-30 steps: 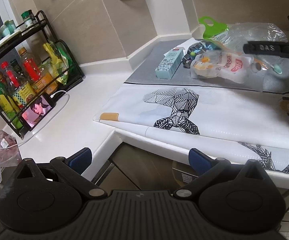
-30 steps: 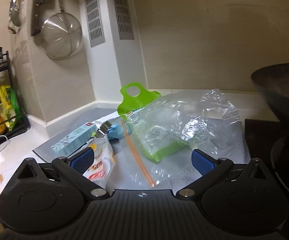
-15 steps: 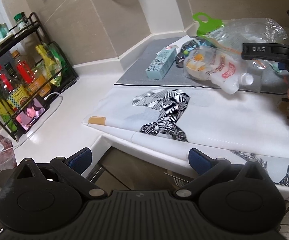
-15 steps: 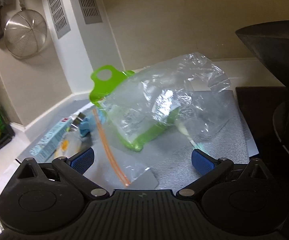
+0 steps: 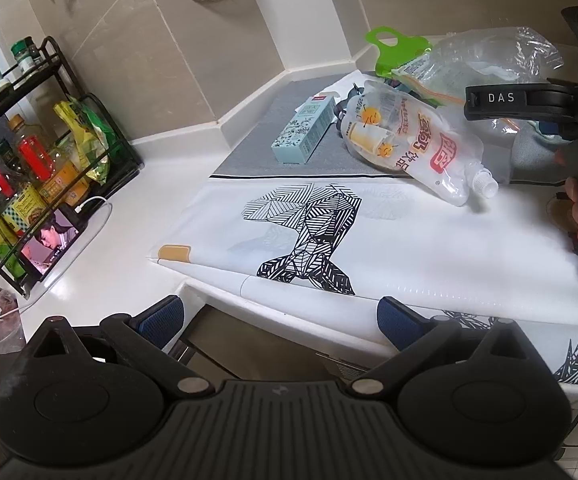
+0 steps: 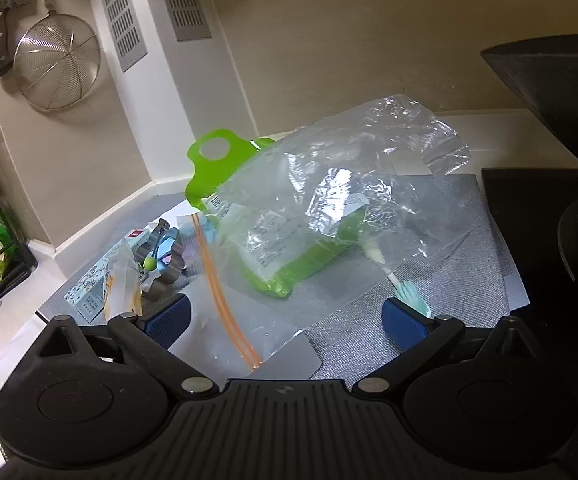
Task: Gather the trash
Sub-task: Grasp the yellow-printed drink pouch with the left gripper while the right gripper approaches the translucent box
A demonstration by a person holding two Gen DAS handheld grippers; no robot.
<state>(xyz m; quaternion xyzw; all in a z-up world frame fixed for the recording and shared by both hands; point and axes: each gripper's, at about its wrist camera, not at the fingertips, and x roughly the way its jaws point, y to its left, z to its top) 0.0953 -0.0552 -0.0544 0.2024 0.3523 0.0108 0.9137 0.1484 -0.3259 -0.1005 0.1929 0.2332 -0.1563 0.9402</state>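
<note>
Right wrist view: right gripper (image 6: pixel 285 314) is hovering low over the clear zip bag (image 6: pixel 329 216) on the grey mat (image 6: pixel 441 280), fingers spread, holding nothing; approach step, judged; next move calls for closing on the bag's near edge. Left gripper (image 5: pixel 281 320) is hanging off the surface (image 5: pixel 101 240) edge, fingers spread, empty; drink pouch (image 5: pixel 409 140) and small box (image 5: pixel 305 128) are lying uncollected.
</note>
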